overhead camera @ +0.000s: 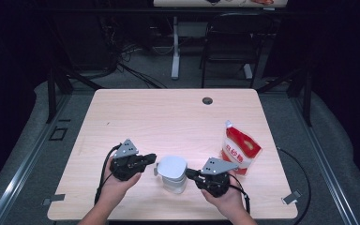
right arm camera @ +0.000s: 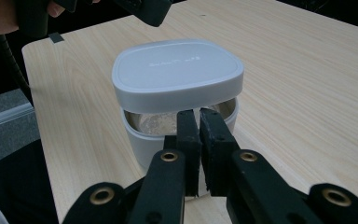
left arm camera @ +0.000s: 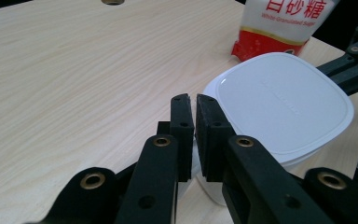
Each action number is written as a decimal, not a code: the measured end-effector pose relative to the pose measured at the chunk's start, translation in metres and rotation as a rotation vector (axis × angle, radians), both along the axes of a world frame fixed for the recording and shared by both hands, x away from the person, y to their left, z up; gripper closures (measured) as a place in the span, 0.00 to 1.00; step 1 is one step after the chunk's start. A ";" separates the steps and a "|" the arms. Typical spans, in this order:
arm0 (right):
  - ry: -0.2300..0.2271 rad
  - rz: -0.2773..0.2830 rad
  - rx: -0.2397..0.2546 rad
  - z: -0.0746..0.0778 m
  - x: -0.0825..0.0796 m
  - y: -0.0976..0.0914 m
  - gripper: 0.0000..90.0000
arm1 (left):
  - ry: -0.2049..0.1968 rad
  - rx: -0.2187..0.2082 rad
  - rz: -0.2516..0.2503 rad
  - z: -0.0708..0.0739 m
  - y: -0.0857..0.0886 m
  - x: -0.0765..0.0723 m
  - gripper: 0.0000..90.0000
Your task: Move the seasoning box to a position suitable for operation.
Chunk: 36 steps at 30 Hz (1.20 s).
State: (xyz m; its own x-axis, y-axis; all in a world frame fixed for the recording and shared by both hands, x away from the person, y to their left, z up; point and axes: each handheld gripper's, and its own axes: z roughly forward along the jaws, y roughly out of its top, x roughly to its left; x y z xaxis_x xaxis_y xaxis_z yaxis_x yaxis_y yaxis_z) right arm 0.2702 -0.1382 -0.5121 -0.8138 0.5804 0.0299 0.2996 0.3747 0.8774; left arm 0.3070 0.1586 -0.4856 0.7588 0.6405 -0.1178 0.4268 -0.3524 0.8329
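Note:
A white tub with a rounded square lid stands near the table's front edge. In the right gripper view the lid sits raised above the tub's rim, and a pale powder shows inside. My right gripper has its jaws nearly together, tips at the rim just under the lid's near edge. Whether they pinch anything I cannot tell. In the high view it is at the tub's right. My left gripper is nearly shut at the lid's corner, with nothing seen between its pads. It is left of the tub.
A red and white sugar bag lies right of the tub and appears in the left gripper view. A cable hole sits at the table's far side. A chair and a desk leg stand beyond the table.

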 end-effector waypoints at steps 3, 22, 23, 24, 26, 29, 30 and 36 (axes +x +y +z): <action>-0.002 0.001 0.003 0.001 0.000 0.000 0.97 | 0.003 -0.004 0.006 0.001 0.003 0.001 0.95; -0.016 0.020 0.006 0.013 0.003 0.006 0.96 | -0.008 -0.028 0.045 0.005 0.015 0.001 0.89; -0.012 0.021 0.007 0.013 0.003 0.006 0.96 | -0.006 -0.032 0.046 0.005 0.016 0.002 0.88; -0.005 0.022 0.012 0.013 0.004 0.006 0.96 | -0.002 -0.032 0.048 0.005 0.017 0.002 0.88; 0.003 0.018 0.008 0.014 0.005 0.007 0.96 | -0.002 -0.032 0.045 0.005 0.018 0.003 0.88; 0.012 0.023 0.006 0.017 0.009 0.008 0.96 | 0.008 -0.041 0.046 0.004 0.020 0.005 0.86; 0.012 0.023 0.006 0.017 0.009 0.008 0.96 | 0.010 -0.045 0.052 0.004 0.020 0.005 0.86; 0.020 0.021 0.008 0.023 0.015 0.010 0.96 | 0.018 -0.039 0.069 0.000 0.026 0.009 0.83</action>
